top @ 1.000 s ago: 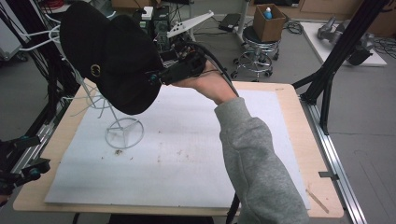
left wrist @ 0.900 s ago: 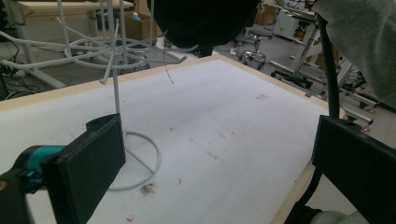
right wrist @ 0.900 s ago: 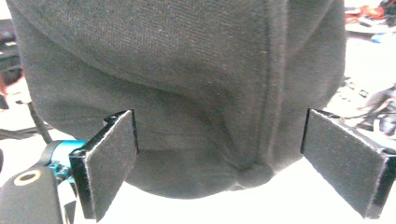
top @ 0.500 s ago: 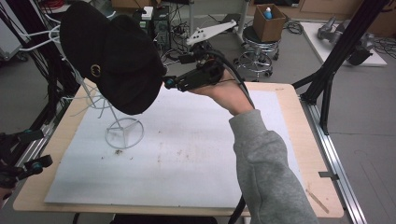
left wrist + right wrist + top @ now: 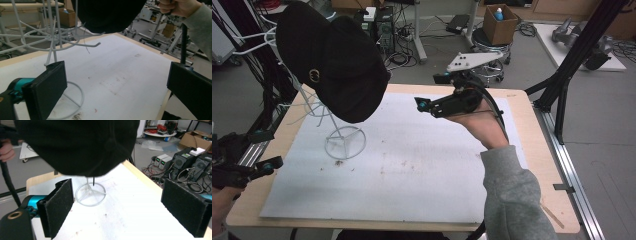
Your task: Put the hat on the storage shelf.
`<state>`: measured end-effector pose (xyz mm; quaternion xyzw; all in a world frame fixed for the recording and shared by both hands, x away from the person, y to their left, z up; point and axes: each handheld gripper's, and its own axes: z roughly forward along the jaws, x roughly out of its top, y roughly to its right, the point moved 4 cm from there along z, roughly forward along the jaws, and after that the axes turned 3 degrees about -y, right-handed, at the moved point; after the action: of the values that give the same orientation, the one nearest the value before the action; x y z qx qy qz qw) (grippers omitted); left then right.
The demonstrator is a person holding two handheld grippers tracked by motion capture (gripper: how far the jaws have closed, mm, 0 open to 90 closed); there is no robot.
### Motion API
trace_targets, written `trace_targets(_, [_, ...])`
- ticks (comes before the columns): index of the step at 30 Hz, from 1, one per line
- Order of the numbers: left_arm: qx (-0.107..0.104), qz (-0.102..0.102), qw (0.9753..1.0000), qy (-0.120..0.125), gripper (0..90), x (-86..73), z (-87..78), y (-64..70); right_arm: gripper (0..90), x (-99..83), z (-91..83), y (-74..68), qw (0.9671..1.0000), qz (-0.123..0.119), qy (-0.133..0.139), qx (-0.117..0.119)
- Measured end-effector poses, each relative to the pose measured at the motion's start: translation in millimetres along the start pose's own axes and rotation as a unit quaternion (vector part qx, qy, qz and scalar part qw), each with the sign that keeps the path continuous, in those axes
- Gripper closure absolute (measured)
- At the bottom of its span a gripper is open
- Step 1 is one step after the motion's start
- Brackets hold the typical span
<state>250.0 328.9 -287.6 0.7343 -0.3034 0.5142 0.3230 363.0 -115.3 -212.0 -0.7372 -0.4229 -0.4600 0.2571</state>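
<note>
High view: black cap (image 5: 332,60) hangs on white wire stand (image 5: 343,142) at the tabletop's (image 5: 422,165) far left; right gripper (image 5: 432,92) is held clear of it, fingers spread. Left gripper view: left gripper (image 5: 117,87) spread, empty, cap (image 5: 107,15) above. Right gripper view: cap (image 5: 80,145) ahead. Judged soft, light fabric; pinch the stiffer brim edge, since the stand may tip.

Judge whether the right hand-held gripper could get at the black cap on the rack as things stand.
Probably yes: the right hand-held gripper is open, pointing at the black cap on the white wire rack, with nothing between them.
</note>
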Motion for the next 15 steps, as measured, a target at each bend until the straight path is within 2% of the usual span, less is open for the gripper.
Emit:
trace_targets(2, [-0.002,-0.001,1.0000,0.002,3.1,0.8,2.3,-2.1,10.3,-8.4,-6.5,0.6,0.9999,0.005,0.005,-0.014])
trace_targets(5, [-0.006,-0.002,1.0000,0.003,3.0,2.3,5.5,-4.2,10.3,-20.7,-15.3,0.9,0.9997,0.011,0.016,-0.013])
trace_targets(8, [-0.004,0.001,1.0000,0.003,3.0,3.5,9.1,-7.8,10.3,-33.8,-21.2,1.4,0.9995,0.018,0.008,-0.024])
trace_targets(15, [-0.009,-0.005,0.9999,0.005,3.1,3.8,15.3,-13.9,10.3,-64.3,-34.1,1.2,0.9991,0.032,0.001,-0.029])
